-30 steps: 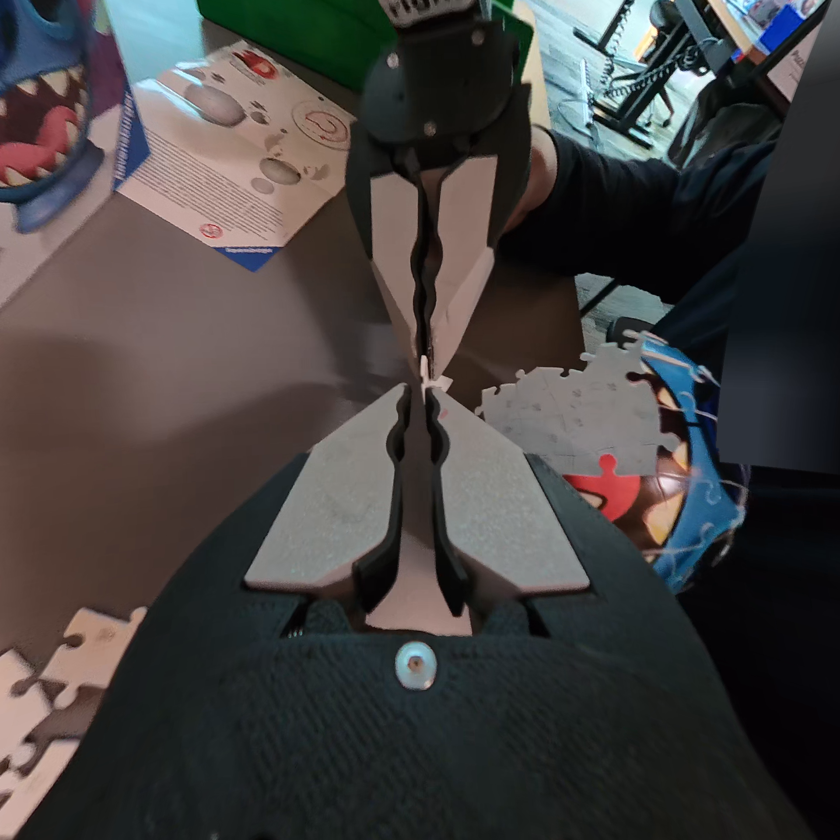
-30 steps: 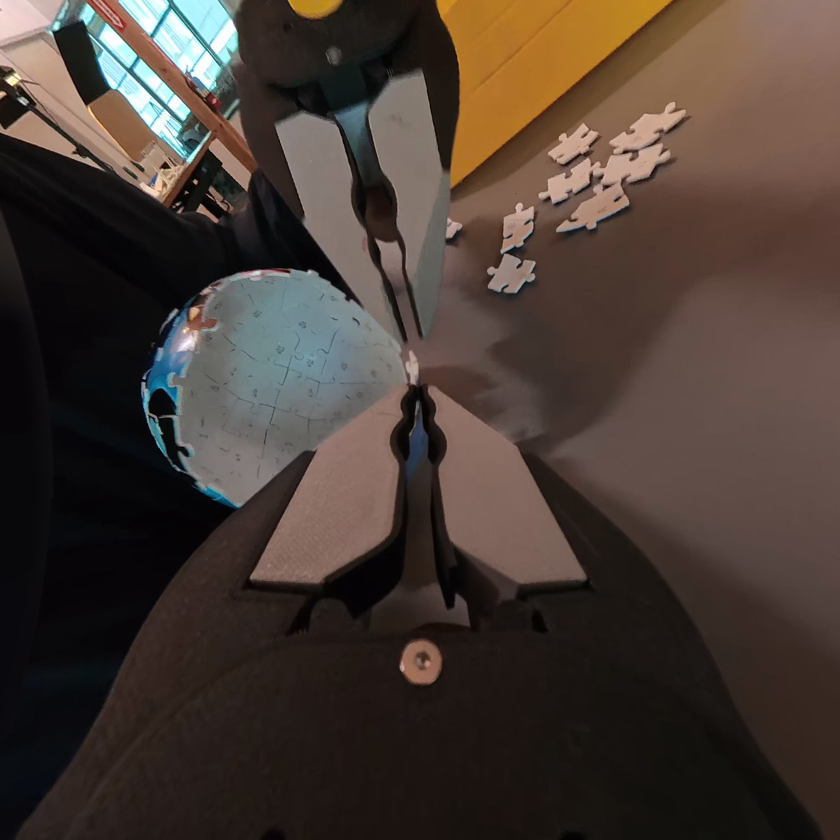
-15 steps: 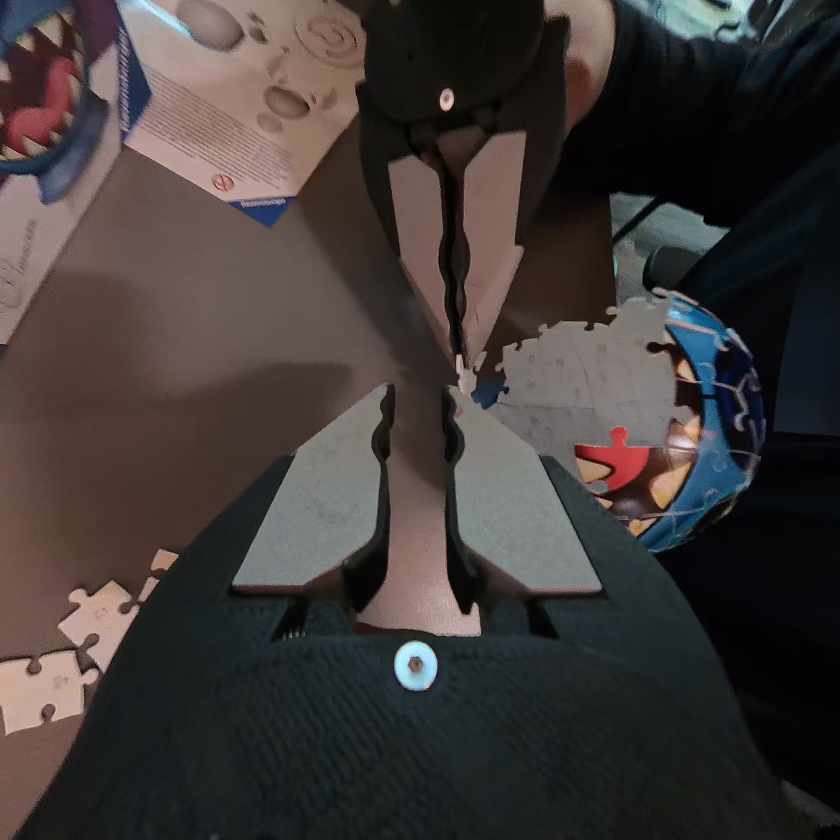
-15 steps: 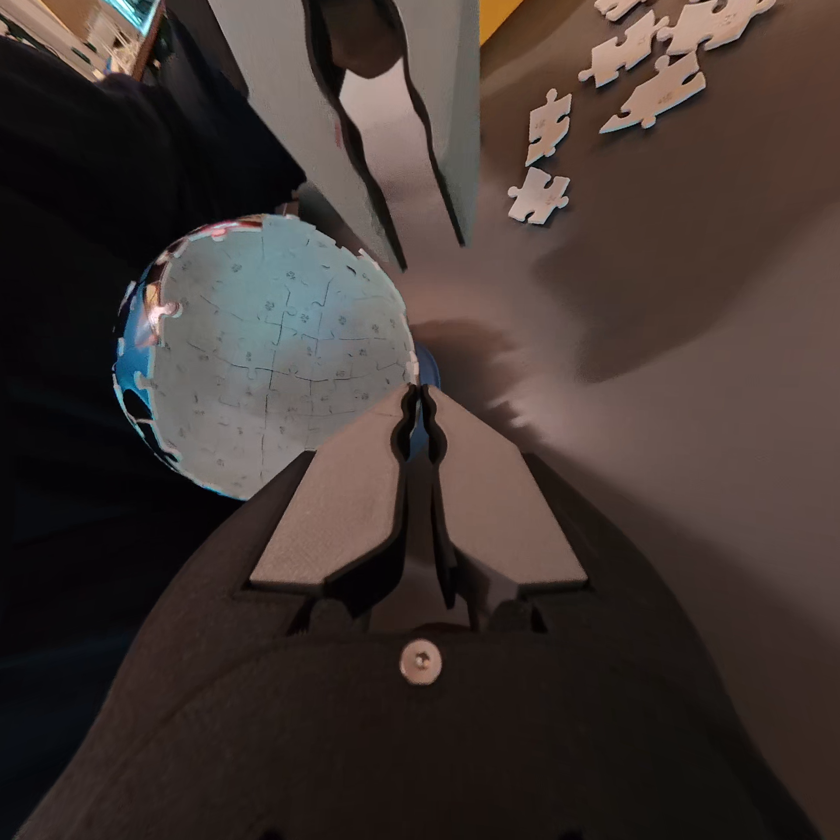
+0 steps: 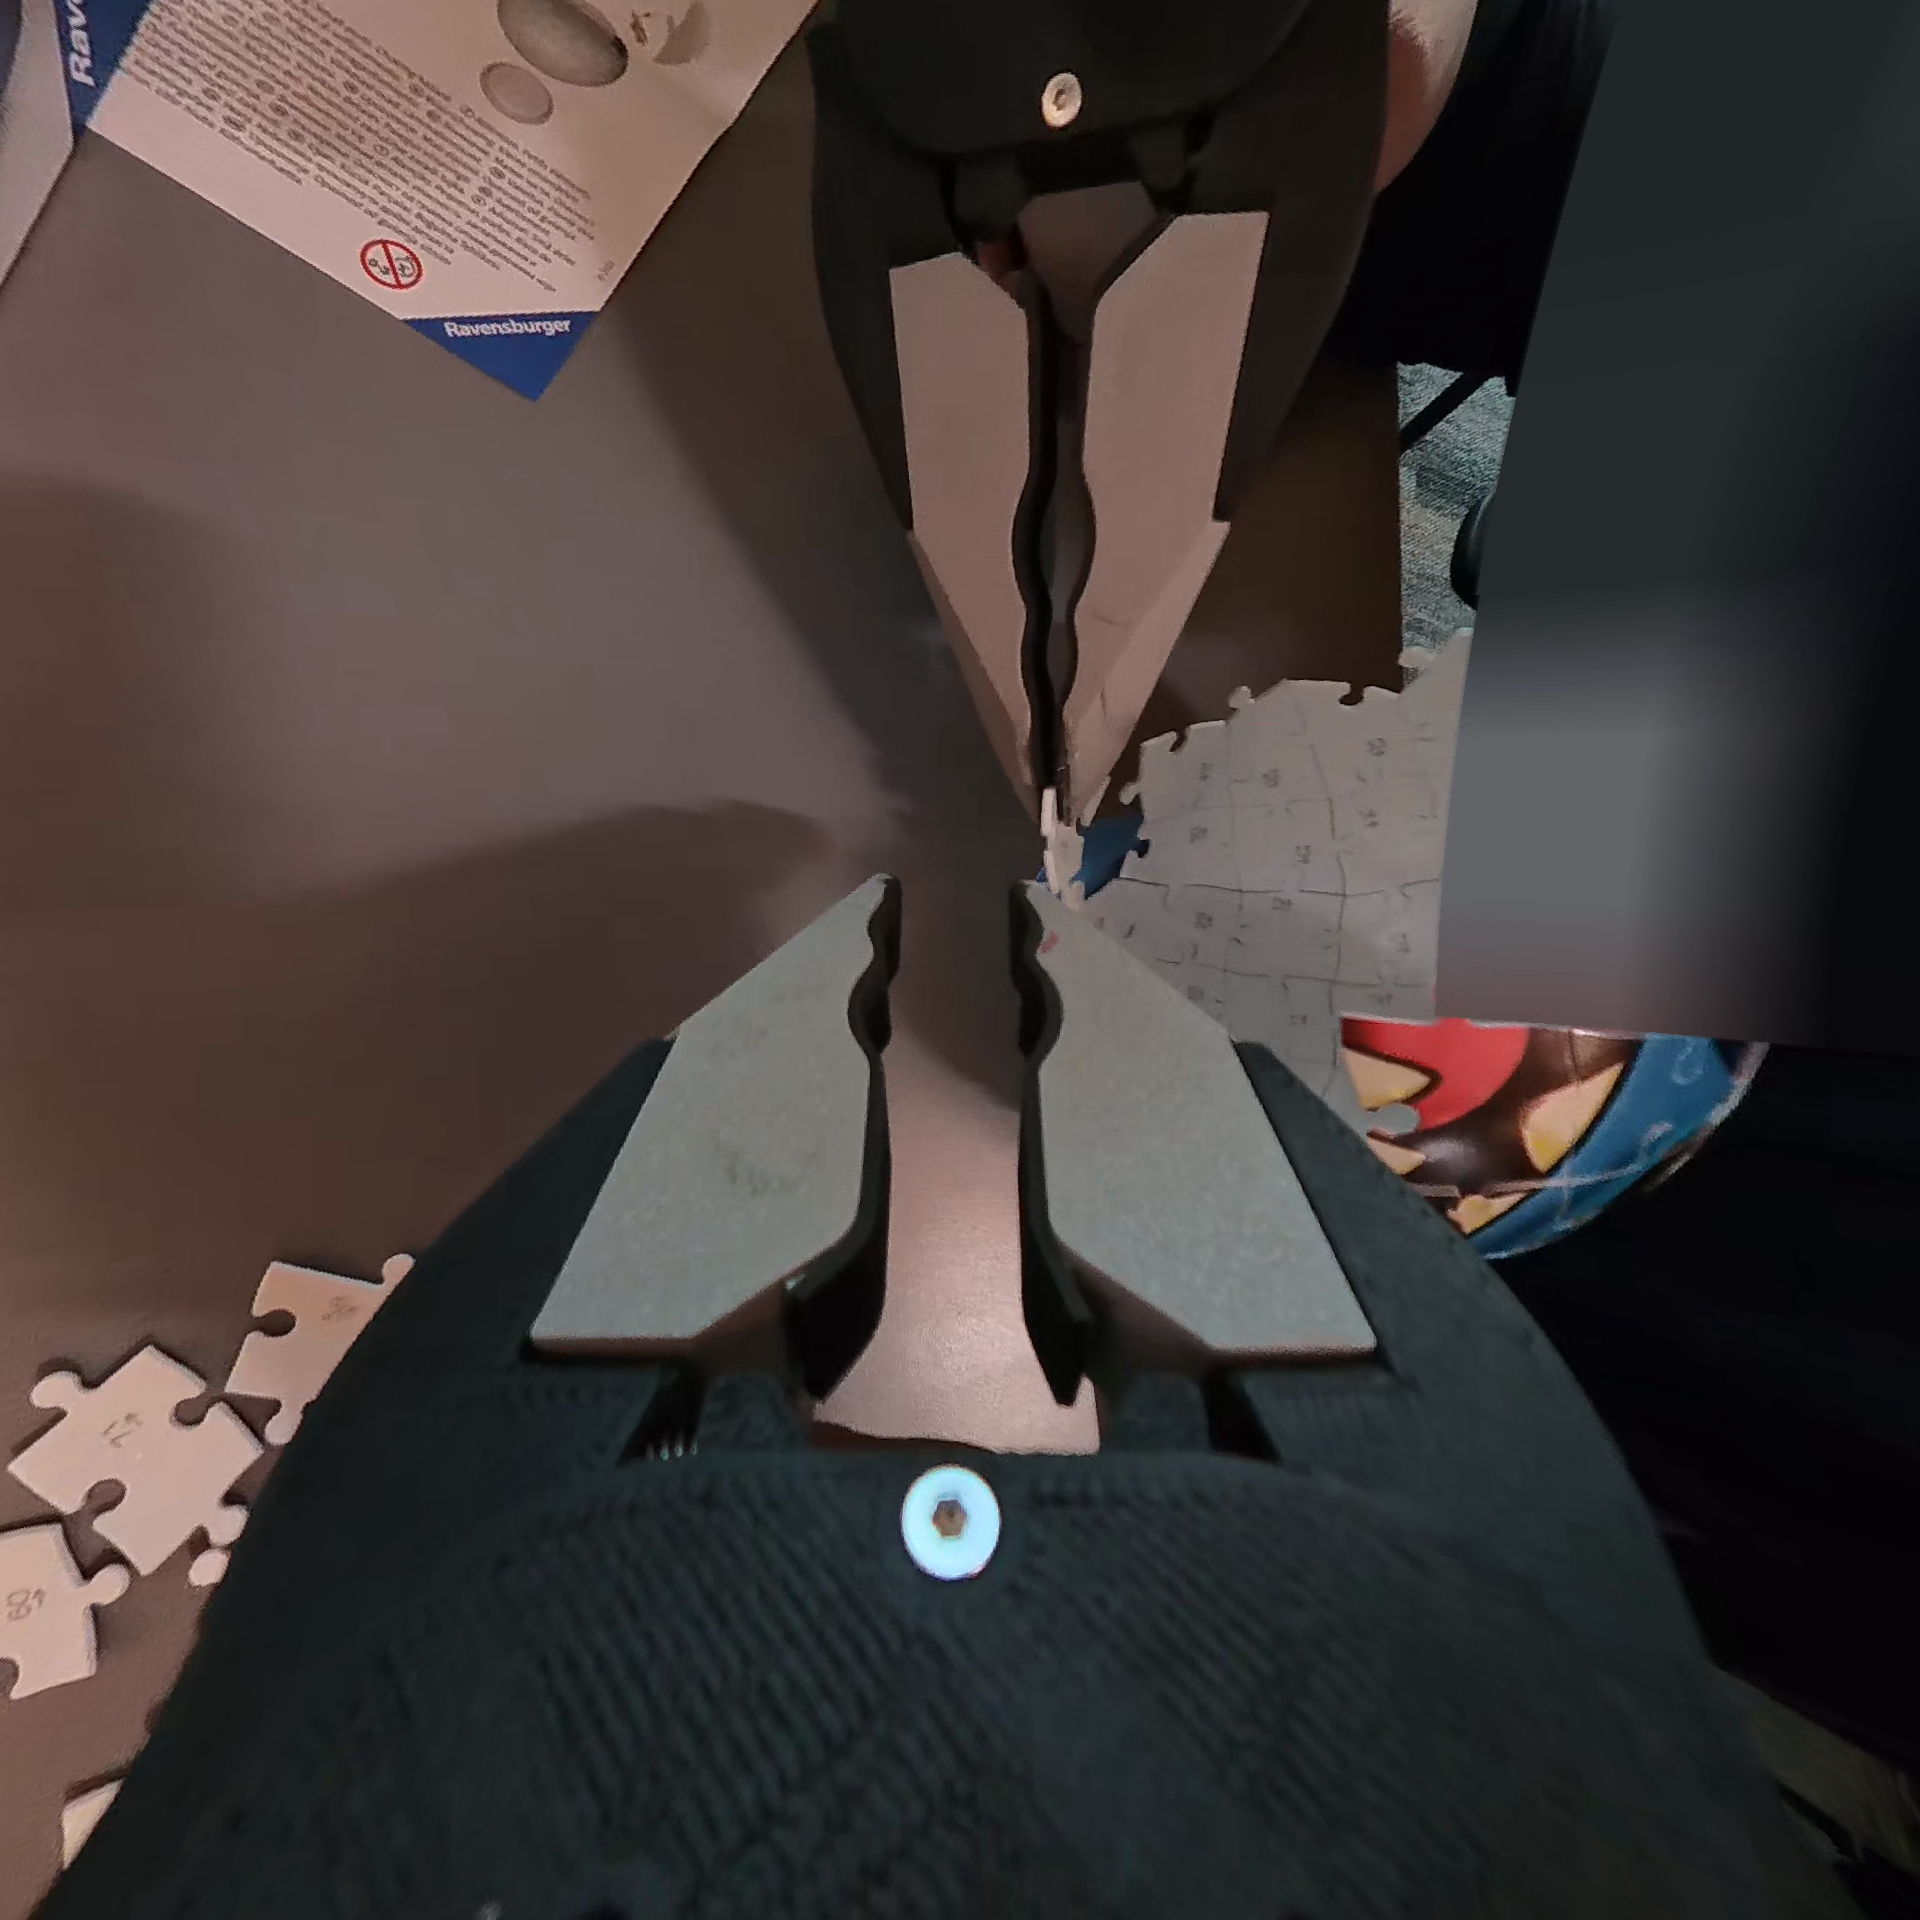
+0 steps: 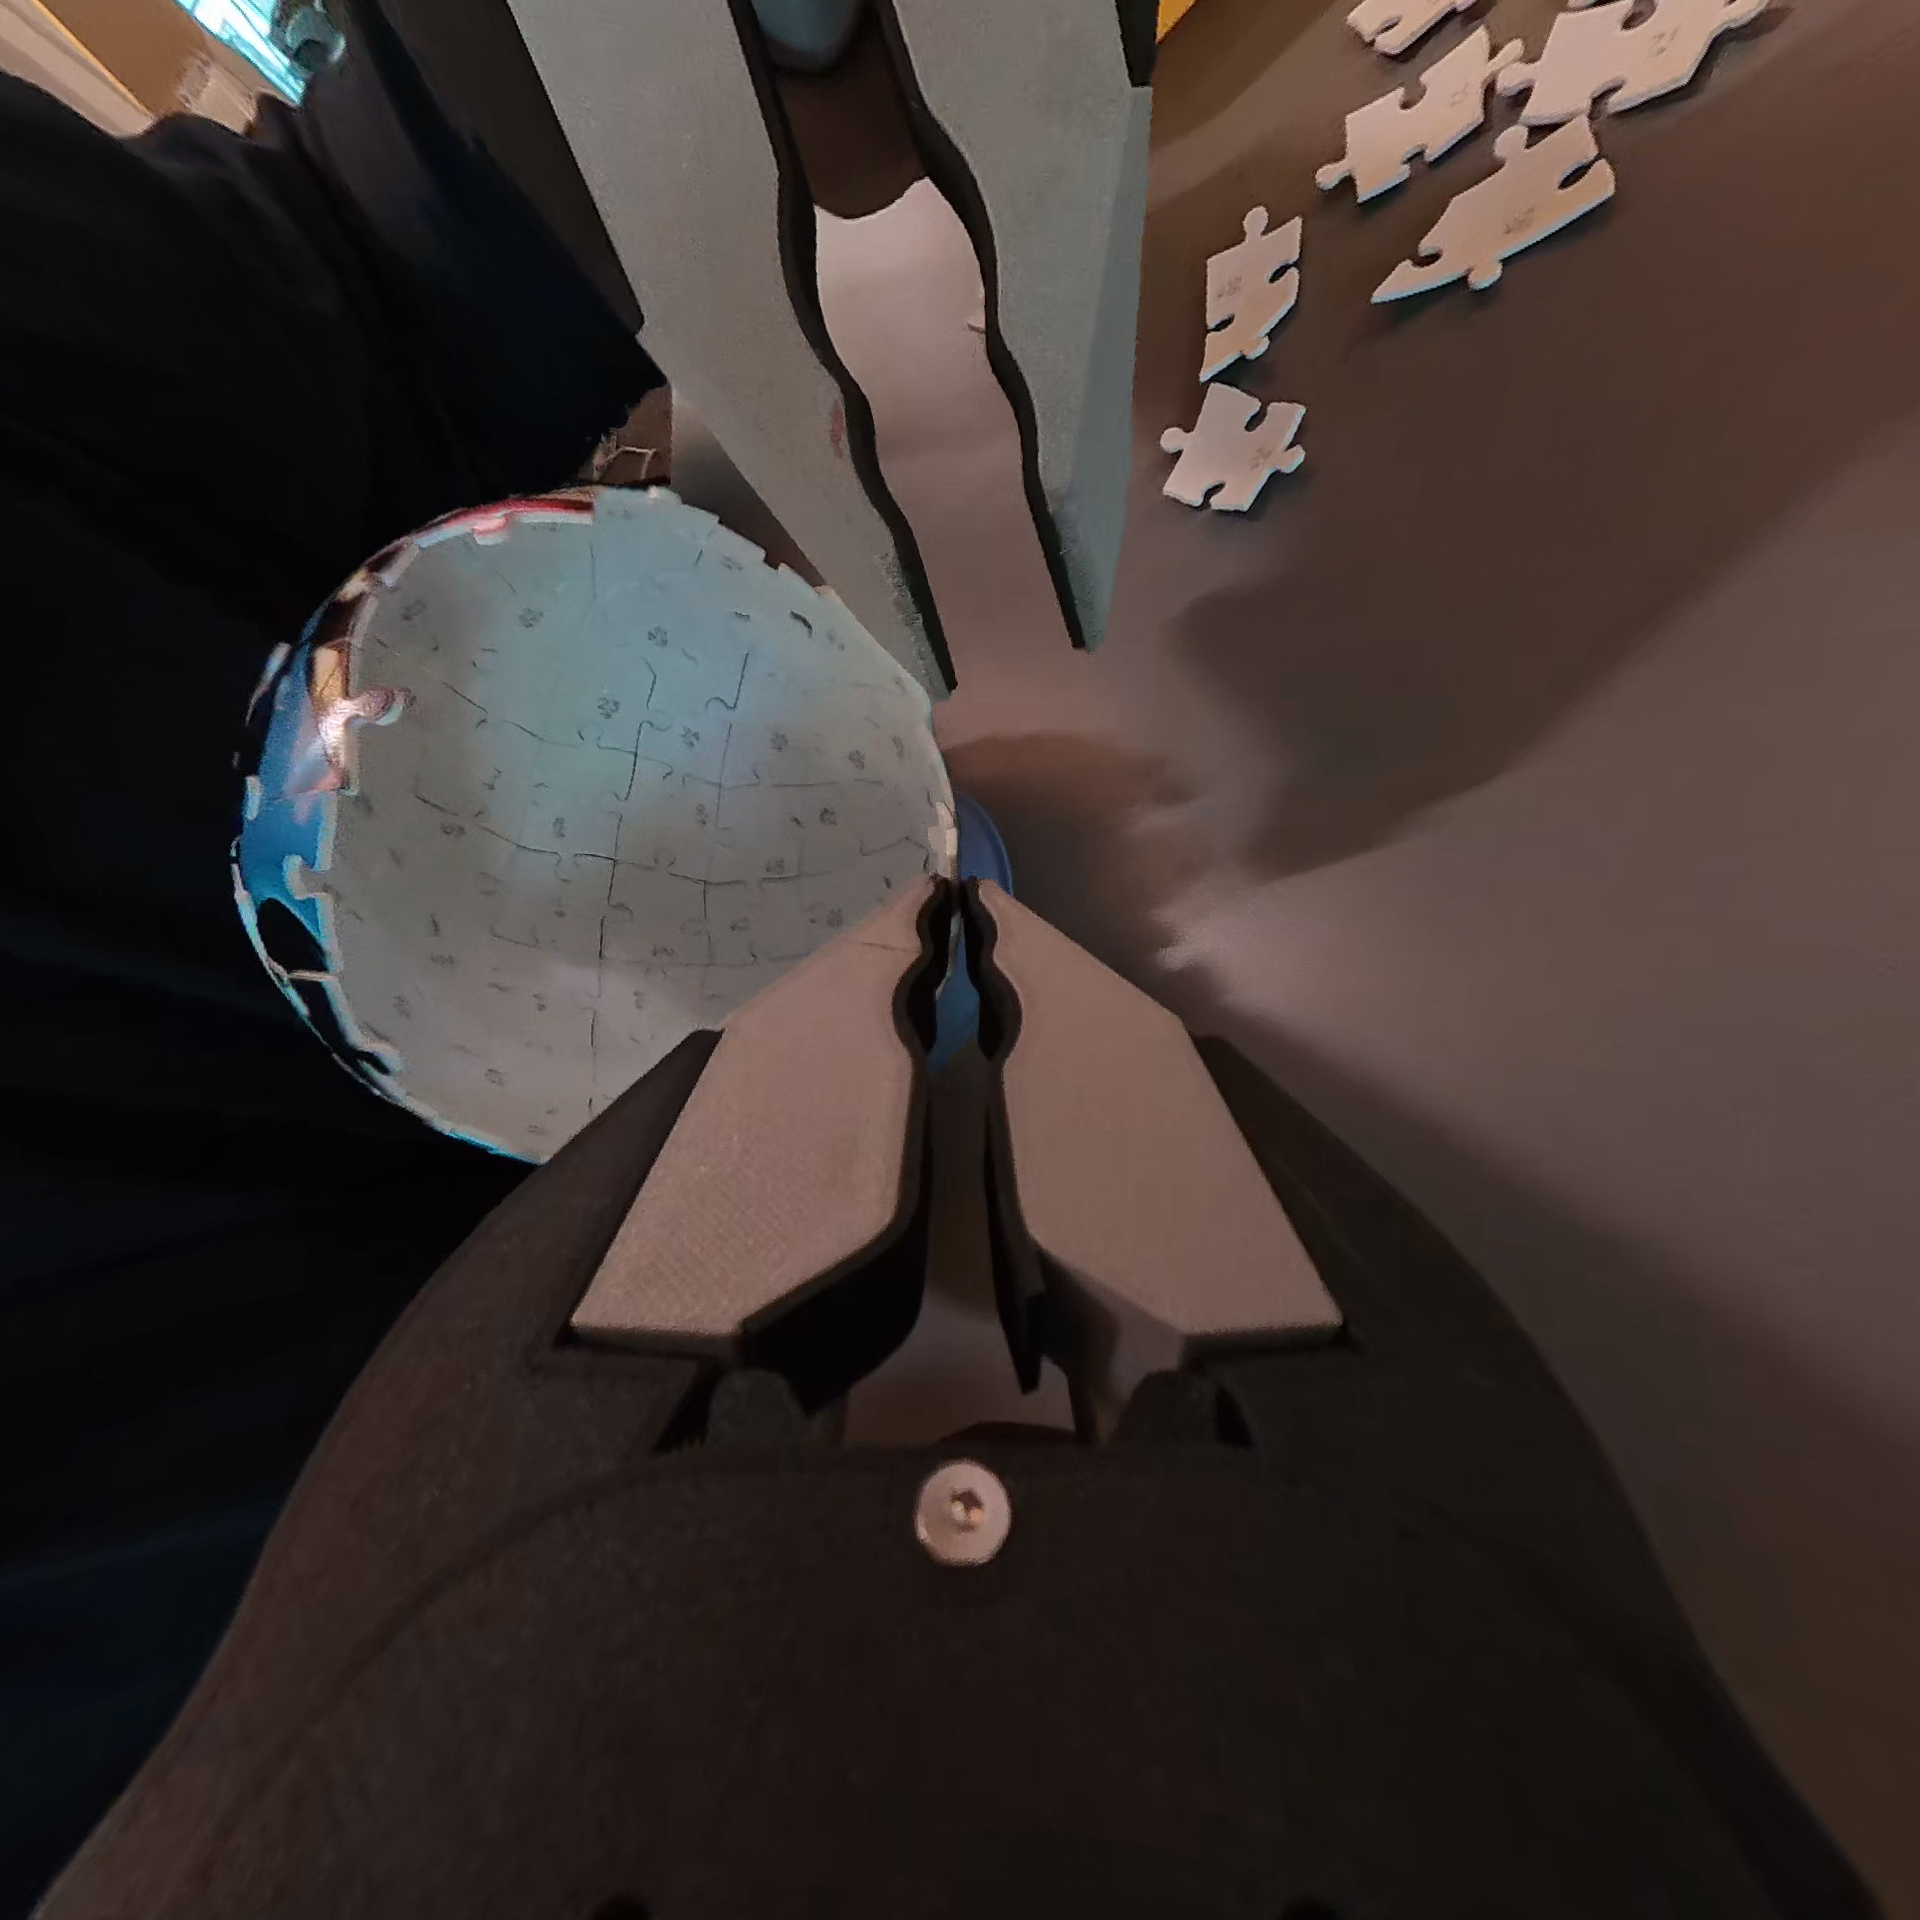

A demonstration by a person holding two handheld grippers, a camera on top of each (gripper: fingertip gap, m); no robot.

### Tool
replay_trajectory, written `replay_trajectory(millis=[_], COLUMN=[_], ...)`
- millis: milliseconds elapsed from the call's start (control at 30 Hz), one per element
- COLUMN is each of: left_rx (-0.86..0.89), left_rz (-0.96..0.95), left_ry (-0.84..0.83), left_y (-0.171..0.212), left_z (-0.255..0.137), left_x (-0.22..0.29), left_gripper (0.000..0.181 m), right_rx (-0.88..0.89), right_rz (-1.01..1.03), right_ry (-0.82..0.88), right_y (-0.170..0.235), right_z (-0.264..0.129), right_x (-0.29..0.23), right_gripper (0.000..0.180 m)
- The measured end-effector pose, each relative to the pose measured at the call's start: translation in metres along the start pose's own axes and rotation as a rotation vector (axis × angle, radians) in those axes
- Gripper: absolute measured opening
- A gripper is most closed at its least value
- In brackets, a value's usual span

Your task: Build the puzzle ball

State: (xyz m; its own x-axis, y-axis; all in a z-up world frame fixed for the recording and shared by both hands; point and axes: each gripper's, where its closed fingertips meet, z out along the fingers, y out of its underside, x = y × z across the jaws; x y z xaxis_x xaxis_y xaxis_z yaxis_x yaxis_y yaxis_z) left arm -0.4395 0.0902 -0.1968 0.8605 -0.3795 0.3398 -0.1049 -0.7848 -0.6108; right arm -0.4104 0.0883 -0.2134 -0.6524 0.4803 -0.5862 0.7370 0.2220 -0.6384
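The half-built puzzle ball (image 6: pixel 623 810) shows its grey inside and blue printed outside; it lies off the table edge against a person's dark clothes, and also shows in the left wrist view (image 5: pixel 1278 862). My right gripper (image 6: pixel 961 896) is shut on a small blue puzzle piece (image 6: pixel 985 847) and holds it against the ball's rim. In the left wrist view the right gripper (image 5: pixel 1051 805) comes down from above with the piece (image 5: pixel 1055 836) edge-on at its tips. My left gripper (image 5: pixel 954 899) is open and empty just short of the piece; in the right wrist view it (image 6: pixel 1008 649) hangs open above.
Several loose grey puzzle pieces (image 5: pixel 135 1444) lie on the brown table (image 5: pixel 416 727) at the lower left, and also show in the right wrist view (image 6: pixel 1455 135). An instruction leaflet (image 5: pixel 416 156) lies at the far left. A person's dark sleeve (image 6: pixel 260 312) is beside the ball. Less than 4 cm separates the two grippers' tips.
My left gripper has opened and let go of the piece. My right gripper keeps the piece and has brought it against the ball's rim. Both grippers have come closer together.
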Motion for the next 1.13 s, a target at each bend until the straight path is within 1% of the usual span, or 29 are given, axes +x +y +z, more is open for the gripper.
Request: replay_trajectory(millis=[300, 700, 967, 1133], left_rx=[-0.069, -0.251, -0.374, -0.409], left_rz=[-0.001, -0.025, -0.036, -0.047], left_ry=[0.029, 0.033, 0.045, 0.038], left_y=[0.006, 0.017, 0.024, 0.027], left_z=[0.006, 0.010, 0.019, 0.023], left_x=[0.006, 0.010, 0.017, 0.019], left_gripper=[0.015, 0.018, 0.017, 0.014], right_rx=[-0.007, 0.035, 0.059, 0.081], right_rz=[-0.011, -0.012, -0.010, -0.001], right_ry=[0.010, 0.071, 0.108, 0.116], right_y=[0.002, 0.002, 0.001, 0.001], right_z=[0.005, 0.005, 0.007, 0.007], right_x=[-0.001, -0.001, -0.001, 0.000], right_gripper=[0.000, 0.000, 0.000, 0.000])
